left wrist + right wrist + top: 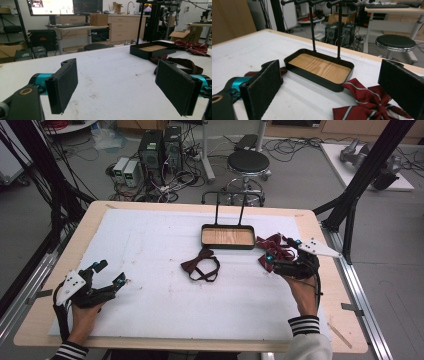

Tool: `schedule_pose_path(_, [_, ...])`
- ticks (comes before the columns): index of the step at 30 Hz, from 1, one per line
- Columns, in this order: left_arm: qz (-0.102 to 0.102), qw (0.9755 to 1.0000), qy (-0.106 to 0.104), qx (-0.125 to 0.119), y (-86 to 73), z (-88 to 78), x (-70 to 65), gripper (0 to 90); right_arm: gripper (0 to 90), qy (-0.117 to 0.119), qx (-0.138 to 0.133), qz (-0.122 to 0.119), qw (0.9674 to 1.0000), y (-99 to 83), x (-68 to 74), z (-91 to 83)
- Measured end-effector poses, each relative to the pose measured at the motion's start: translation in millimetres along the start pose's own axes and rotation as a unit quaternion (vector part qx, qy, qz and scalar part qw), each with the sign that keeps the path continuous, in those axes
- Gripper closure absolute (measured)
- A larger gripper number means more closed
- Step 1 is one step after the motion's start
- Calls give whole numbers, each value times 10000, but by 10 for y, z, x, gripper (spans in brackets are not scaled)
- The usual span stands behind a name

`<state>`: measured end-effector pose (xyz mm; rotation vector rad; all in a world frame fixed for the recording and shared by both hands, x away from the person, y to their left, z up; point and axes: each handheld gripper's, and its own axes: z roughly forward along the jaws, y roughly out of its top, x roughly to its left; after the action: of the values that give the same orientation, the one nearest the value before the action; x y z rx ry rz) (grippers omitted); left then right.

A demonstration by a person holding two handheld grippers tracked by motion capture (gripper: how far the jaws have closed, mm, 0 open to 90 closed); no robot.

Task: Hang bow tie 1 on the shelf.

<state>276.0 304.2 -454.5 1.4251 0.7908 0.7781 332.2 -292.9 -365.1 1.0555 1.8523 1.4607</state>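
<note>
A black tray [227, 246] with a wooden floor and a two-post rack stands at the table's middle back. In front of it lies a dark maroon bow tie [201, 265]. A red striped bow [274, 246] lies right of the tray. My right gripper [281, 251] hovers open over this bow; the right gripper view shows the red bow [367, 105] between its jaws and the tray [312, 78] just beyond. My left gripper [110, 273] rests open at the near left, far from both ties. It faces the dark bow tie [180, 62] and tray [140, 53].
A white mat [150, 245] covers most of the wooden table [80, 240]. Black frame legs [350, 210] stand off the right edge. A stool [248, 162] and computer towers [160, 150] are on the floor behind.
</note>
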Motion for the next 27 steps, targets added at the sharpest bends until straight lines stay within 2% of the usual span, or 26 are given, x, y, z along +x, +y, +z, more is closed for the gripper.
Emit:
schedule_pose_path(6, [-16, 10000, -2, 14, 1, 3, 4, 186, 41, -78, 186, -48, 9998, 152, -109, 80])
schedule_pose_path(7, [-16, 10000, -3, 19, 2, 3, 5, 186, 41, -94, 302, -68, 9995, 201, -167, 135])
schedule_pose_path(12, [-17, 10000, -8, 16, 1, 3, 4, 187, 41, -173, 809, -288, 9962, 291, -280, 279])
schedule_pose_path(22, [-34, 10000, 2, 15, 2, 3, 5, 186, 51, -373, 1464, -70, 9885, 291, -498, 494])
schedule_pose_path(24, [-34, 10000, 4, 15, 2, 2, 5, 185, 53, -396, 1506, -45, 9878, 280, -512, 517])
schedule_pose_path(27, [-32, 10000, 9, 15, 2, 2, 4, 185, 58, -433, 1940, -67, 9800, 240, -576, 607])
